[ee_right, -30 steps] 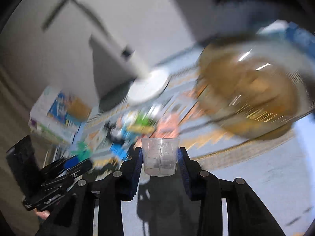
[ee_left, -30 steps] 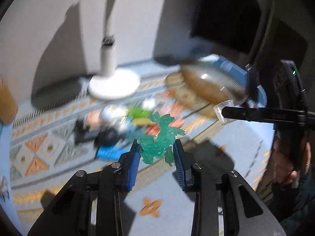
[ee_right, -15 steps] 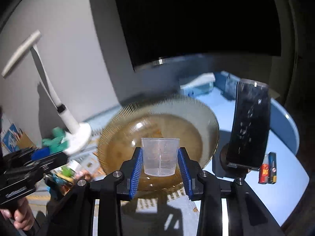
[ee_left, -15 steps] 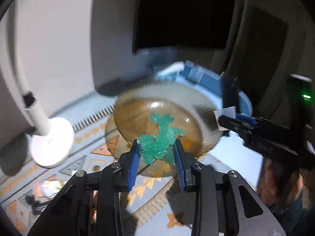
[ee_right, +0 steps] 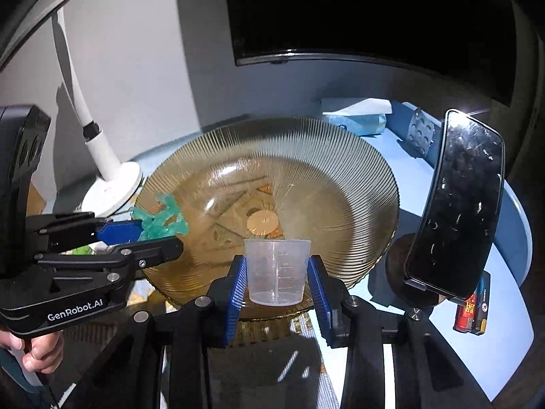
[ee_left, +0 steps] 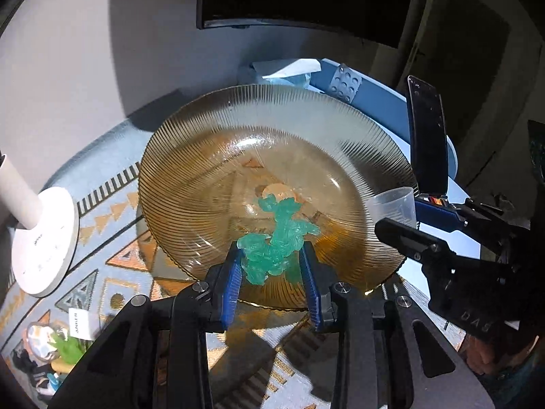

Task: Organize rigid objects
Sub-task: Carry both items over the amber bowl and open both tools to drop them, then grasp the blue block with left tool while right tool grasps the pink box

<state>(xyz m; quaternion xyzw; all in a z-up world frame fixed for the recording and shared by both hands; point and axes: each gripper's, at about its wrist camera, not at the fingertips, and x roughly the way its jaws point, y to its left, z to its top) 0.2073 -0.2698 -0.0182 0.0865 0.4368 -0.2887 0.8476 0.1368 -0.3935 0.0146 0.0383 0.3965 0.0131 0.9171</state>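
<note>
My left gripper (ee_left: 272, 266) is shut on a translucent green figurine (ee_left: 277, 238) and holds it over the near rim of a ribbed amber glass bowl (ee_left: 204, 156). My right gripper (ee_right: 277, 272) is shut on a small clear measuring cup (ee_right: 276, 269), held upright over the bowl's (ee_right: 340, 170) near rim. The cup (ee_left: 391, 204) and the right gripper show at the right of the left wrist view. The figurine (ee_right: 160, 220) and the left gripper show at the left of the right wrist view. The bowl holds nothing.
A white lamp base (ee_left: 41, 242) stands left of the bowl. A black phone on a stand (ee_right: 453, 204) stands at the bowl's right, with a small red item (ee_right: 470, 310) below it. Small toys (ee_left: 58, 344) lie at the lower left on a patterned mat (ee_left: 112, 255).
Both grippers have swung from the toy pile to the amber bowl and closed in on it, each keeping hold of its object. The bowl now fills both views.
</note>
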